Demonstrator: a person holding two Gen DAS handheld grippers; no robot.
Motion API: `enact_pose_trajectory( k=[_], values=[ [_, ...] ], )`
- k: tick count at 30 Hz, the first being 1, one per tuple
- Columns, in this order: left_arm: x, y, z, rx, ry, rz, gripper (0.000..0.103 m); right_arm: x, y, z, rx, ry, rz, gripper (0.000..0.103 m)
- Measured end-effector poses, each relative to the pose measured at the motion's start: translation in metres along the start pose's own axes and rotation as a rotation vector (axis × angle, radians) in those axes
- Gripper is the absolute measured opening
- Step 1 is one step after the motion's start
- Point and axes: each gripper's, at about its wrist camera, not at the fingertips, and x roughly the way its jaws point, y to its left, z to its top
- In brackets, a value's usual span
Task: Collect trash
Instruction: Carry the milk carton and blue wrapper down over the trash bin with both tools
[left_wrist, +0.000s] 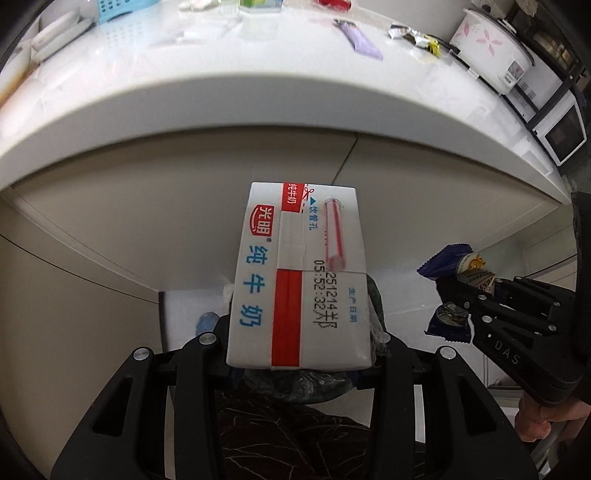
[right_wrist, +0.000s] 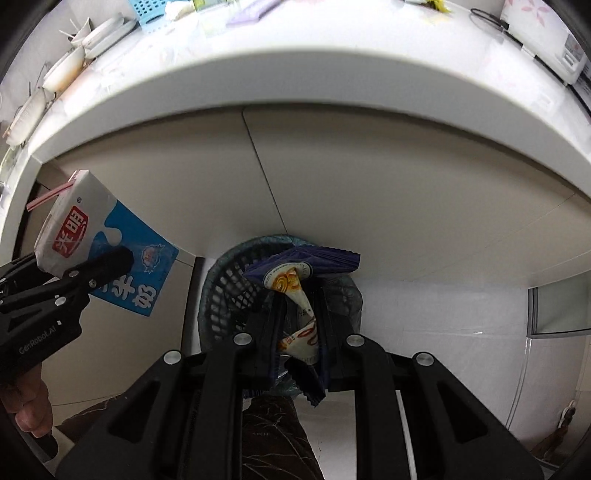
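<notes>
The left gripper (left_wrist: 299, 354) held the milk carton (left_wrist: 299, 277), fingers half open across its stiff sides; probably light. The right gripper (right_wrist: 299, 332) pinched a limp, slippery snack wrapper (right_wrist: 299, 280), fingers nearly closed, with the mesh bin (right_wrist: 225, 288) at ten o'clock.

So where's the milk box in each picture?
Left wrist view: the milk box fills the centre, shut in the left tongs, straw on top.
Right wrist view: it is at the left edge, tilted, in those same tongs.
Shared landmark: the white counter edge arching above.
</notes>
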Motion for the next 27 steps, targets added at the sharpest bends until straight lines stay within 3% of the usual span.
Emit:
enact_pose_trajectory(
  k=[3, 20, 27],
  values=[
    [0.009, 0.004, -0.004, -0.015, 0.010, -0.023, 0.040, 0.010, 0.001, -0.004, -0.001, 0.006, -0.001, 0.015],
    [0.039, 0.013, -0.022, -0.040, 0.062, 0.023, 0.040, 0.064, 0.010, -0.002, -0.010, 0.079, 0.036, 0.016],
    [0.036, 0.010, -0.016, -0.047, 0.066, 0.026, 0.040, 0.077, 0.017, -0.001, -0.012, 0.097, 0.046, 0.031]
  ],
)
